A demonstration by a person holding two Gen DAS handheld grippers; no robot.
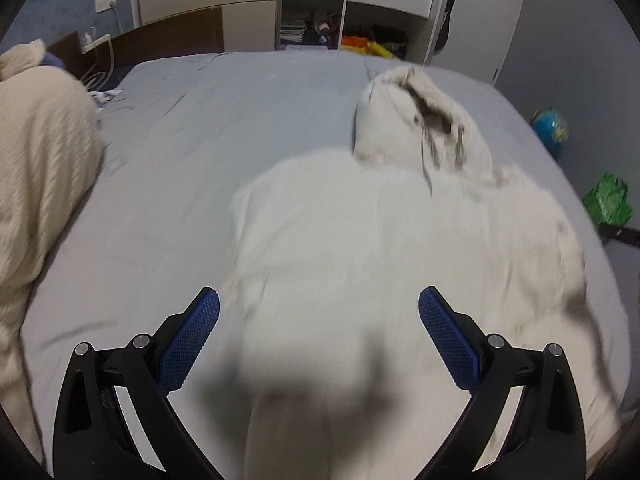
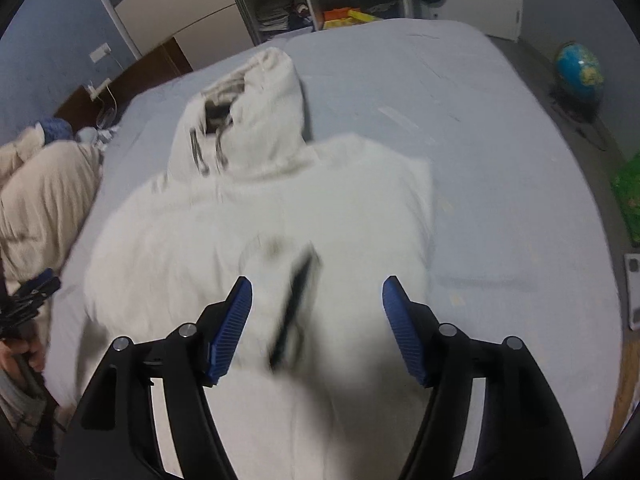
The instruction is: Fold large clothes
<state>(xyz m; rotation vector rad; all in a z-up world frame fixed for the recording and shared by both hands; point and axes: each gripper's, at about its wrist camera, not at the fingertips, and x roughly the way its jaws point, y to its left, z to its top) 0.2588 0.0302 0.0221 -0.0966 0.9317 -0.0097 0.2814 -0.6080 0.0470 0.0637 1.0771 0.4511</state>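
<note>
A white hoodie (image 1: 380,248) lies on the bed, hood (image 1: 420,120) pointing away from me, its sides folded in over the body. It also shows in the right wrist view (image 2: 240,216), with the hood (image 2: 248,120) at the far end and a dark mark (image 2: 294,300) on its front. My left gripper (image 1: 319,320) is open and empty, hovering over the hoodie's lower part. My right gripper (image 2: 317,312) is open and empty above the hoodie's lower right. The left gripper (image 2: 34,300) also shows at the left edge of the right wrist view.
The light blue bed sheet (image 1: 192,160) spreads around the hoodie. A cream knitted blanket (image 1: 36,180) is heaped on the bed's left. Shelves and drawers (image 1: 352,0) stand beyond the bed. A globe (image 2: 580,70) and a green bag (image 1: 608,200) are on the floor to the right.
</note>
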